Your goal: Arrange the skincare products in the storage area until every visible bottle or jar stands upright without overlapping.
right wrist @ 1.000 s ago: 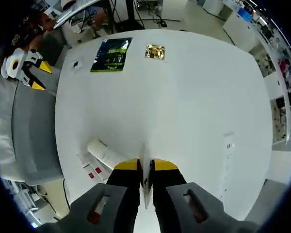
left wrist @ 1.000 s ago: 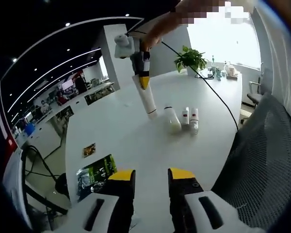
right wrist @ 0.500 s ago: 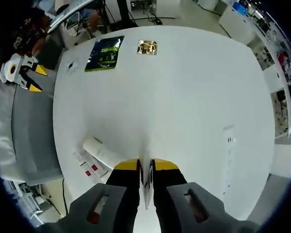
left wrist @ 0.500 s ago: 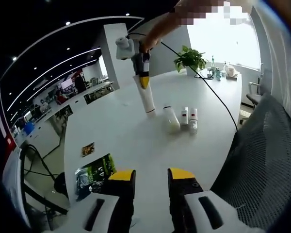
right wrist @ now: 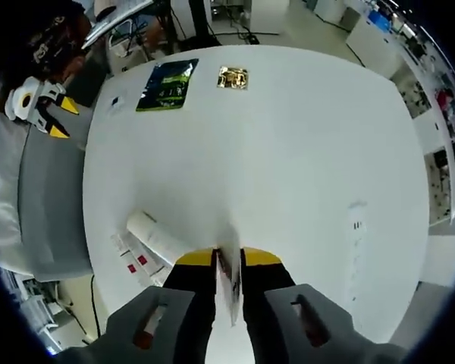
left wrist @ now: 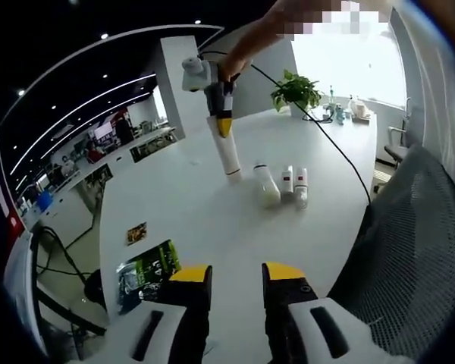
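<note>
— Right claw?
— Clamped on a white tube, seen from the left gripper view held out over the white counter, tube hanging down with its lower end at or just above the surface; cannot tell which. From the right gripper view, same tube pinched edge-on between the yellow-tipped jaws of that claw.
— Left claw?
— Spread apart, gripping nothing, near the counter's edge beside a mesh chair back. Also visible from the right gripper view at far left, off the counter.
— Other products?
— Lying flat: a pale bottle and two small red-labelled bottles, side by side, just beside the hanging tube. Same group at the lower left of the right gripper view.
— Anything else?
— A green packet and a small gold packet near the far end, well apart from the bottles. A potted plant at the other end.
</note>
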### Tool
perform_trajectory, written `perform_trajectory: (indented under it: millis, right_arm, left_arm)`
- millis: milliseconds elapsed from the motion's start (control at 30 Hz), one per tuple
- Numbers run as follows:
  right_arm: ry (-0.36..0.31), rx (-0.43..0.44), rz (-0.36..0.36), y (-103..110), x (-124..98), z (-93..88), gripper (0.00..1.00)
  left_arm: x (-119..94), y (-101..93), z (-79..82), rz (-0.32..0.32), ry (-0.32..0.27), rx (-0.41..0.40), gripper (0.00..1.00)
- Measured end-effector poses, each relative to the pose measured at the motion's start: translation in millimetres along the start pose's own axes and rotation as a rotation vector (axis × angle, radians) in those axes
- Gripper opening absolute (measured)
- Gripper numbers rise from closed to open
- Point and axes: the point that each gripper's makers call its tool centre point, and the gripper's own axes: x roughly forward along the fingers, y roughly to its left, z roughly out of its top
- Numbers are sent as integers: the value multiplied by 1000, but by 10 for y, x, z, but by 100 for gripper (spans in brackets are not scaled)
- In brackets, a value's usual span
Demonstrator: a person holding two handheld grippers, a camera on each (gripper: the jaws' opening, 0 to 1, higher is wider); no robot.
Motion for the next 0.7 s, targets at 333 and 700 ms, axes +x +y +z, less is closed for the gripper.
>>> perform_trajectory:
  millis: [333,700]
  right_arm:
    - [-161,175,-81,137,-353,-41,29]
    - [-337,325,-246,735,-1093,-505,38]
  left_arm:
    - [3,-34,-1,-11,0,19,27]
    - [-2,-118,8,-36,-10,54,26]
